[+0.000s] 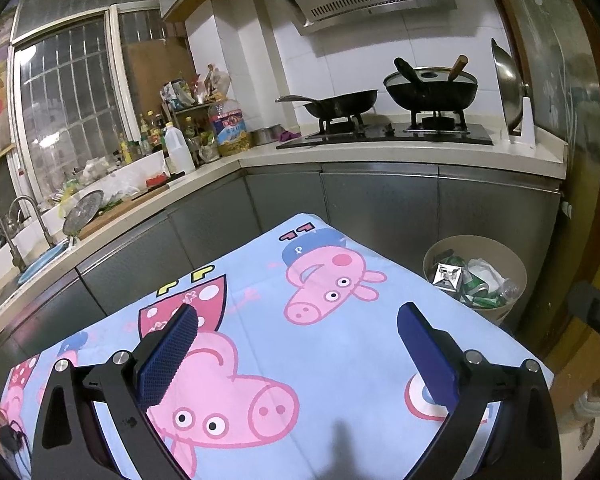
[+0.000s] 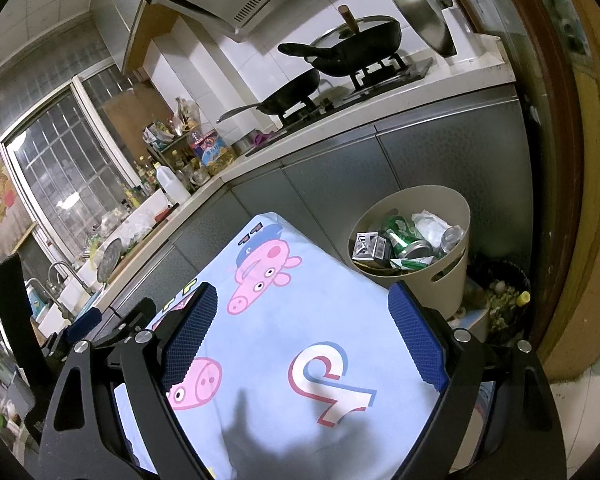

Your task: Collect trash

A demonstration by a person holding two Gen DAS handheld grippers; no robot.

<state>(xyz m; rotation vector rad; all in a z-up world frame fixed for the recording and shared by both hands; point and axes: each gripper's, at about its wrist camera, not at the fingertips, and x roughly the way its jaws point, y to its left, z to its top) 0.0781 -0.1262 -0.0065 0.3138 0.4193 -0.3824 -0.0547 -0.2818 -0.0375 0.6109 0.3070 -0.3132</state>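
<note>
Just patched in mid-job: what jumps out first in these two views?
The cartoon pig cloth fills the foreground under both open grippers, left and right, with no trash visible on it. Past its far right corner, on the floor, stands a beige bin holding green cans, cartons and paper.

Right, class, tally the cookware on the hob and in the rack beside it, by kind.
Pans: 2, the frying pan and the wok
Lids: 2, the glass lid on the wok and the steel lid upright in the rack
Total: 4
</note>
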